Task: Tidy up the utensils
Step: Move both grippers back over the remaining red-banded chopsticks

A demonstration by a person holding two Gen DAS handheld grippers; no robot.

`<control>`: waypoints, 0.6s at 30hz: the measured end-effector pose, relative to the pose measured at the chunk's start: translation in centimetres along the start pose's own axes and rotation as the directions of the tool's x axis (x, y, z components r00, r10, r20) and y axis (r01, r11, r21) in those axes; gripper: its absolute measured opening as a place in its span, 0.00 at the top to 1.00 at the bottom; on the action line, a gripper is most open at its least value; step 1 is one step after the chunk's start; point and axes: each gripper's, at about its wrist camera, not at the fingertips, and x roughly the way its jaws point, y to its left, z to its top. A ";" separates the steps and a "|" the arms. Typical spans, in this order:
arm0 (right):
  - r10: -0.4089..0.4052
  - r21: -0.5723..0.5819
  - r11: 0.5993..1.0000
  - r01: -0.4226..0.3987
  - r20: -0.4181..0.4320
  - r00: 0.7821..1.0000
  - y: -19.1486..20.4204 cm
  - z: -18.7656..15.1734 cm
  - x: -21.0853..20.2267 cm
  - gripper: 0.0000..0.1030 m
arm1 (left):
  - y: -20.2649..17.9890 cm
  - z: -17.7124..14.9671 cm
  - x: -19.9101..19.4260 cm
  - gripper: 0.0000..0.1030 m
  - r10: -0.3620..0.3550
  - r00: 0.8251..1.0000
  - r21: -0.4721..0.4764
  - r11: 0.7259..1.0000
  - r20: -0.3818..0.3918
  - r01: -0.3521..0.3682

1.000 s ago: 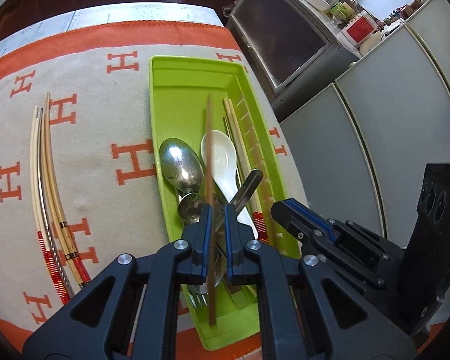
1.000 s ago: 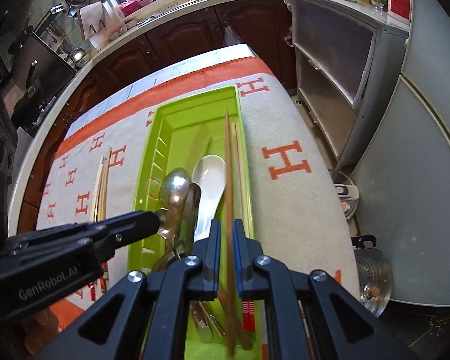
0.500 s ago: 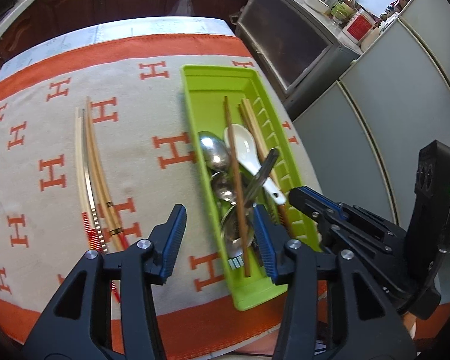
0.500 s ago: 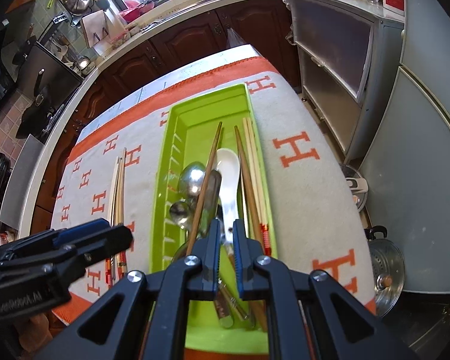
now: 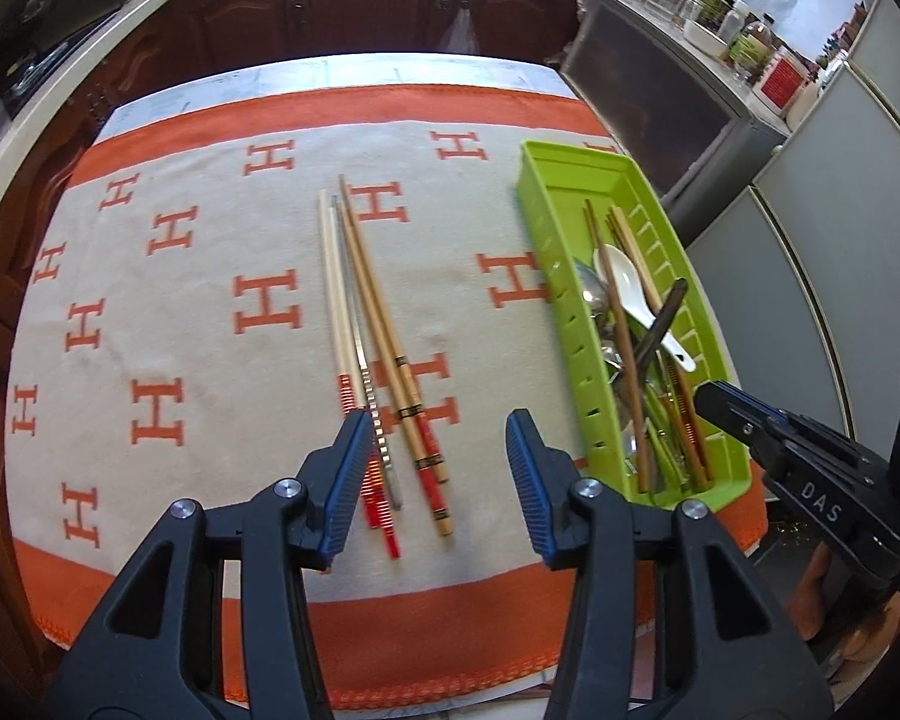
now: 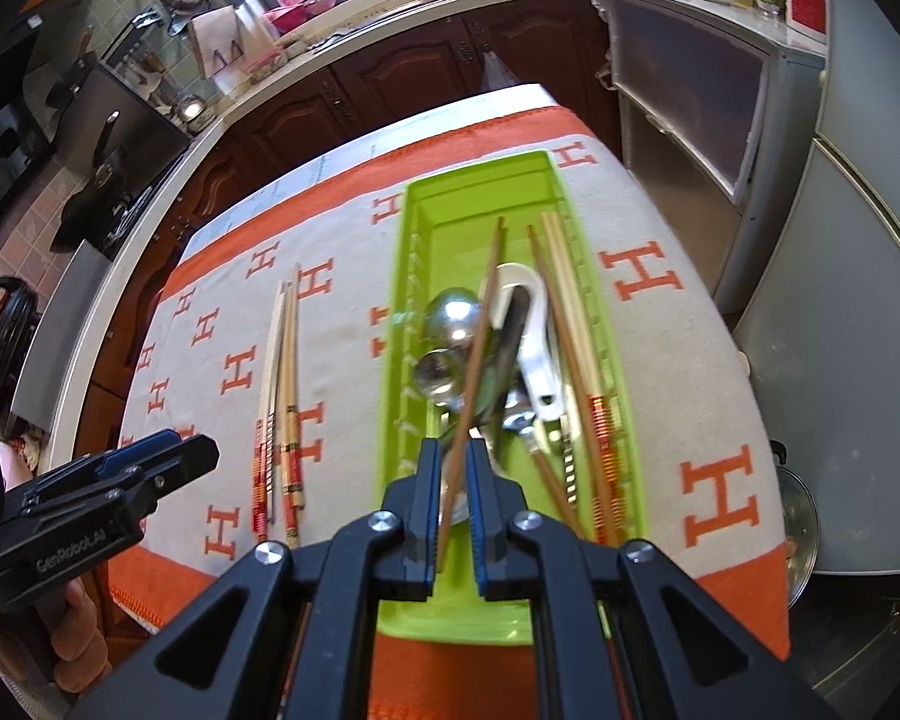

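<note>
Layout: chopsticks ahead of the left gripper, tray ahead of the right gripper.
Four loose chopsticks (image 5: 366,354) lie side by side on the cloth (image 5: 210,276), near ends between the left gripper's (image 5: 438,468) fingers. Right of them the tray (image 6: 615,360) holds spoons (image 6: 450,324), further chopsticks and other cutlery, directly before the right gripper (image 6: 453,498).

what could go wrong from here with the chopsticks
1. The left hand-held gripper hangs open over four loose chopsticks lying side by side, touching. Closing now may pinch several or skew them.
2. The right hand-held gripper looks closed on a brown chopstick in the tray, slanted across the spoons. Lifting it may drag them.
</note>
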 end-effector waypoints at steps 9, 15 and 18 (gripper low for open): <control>0.006 -0.064 0.998 -0.008 -0.022 1.000 3.5 -0.7 0.2 0.92 | 3.0 -1.1 -1.4 0.58 0.055 0.998 -0.021 0.998 0.044 -0.054; 0.011 -0.109 0.994 -0.015 -0.037 0.999 6.1 -0.6 1.0 0.92 | 5.1 -1.3 -1.9 0.58 0.096 0.993 -0.035 0.995 0.072 -0.094; 0.010 -0.135 0.991 -0.017 -0.048 0.999 7.3 -0.4 1.6 0.92 | 6.1 -1.3 -1.9 0.58 0.116 0.990 -0.046 0.993 0.081 -0.112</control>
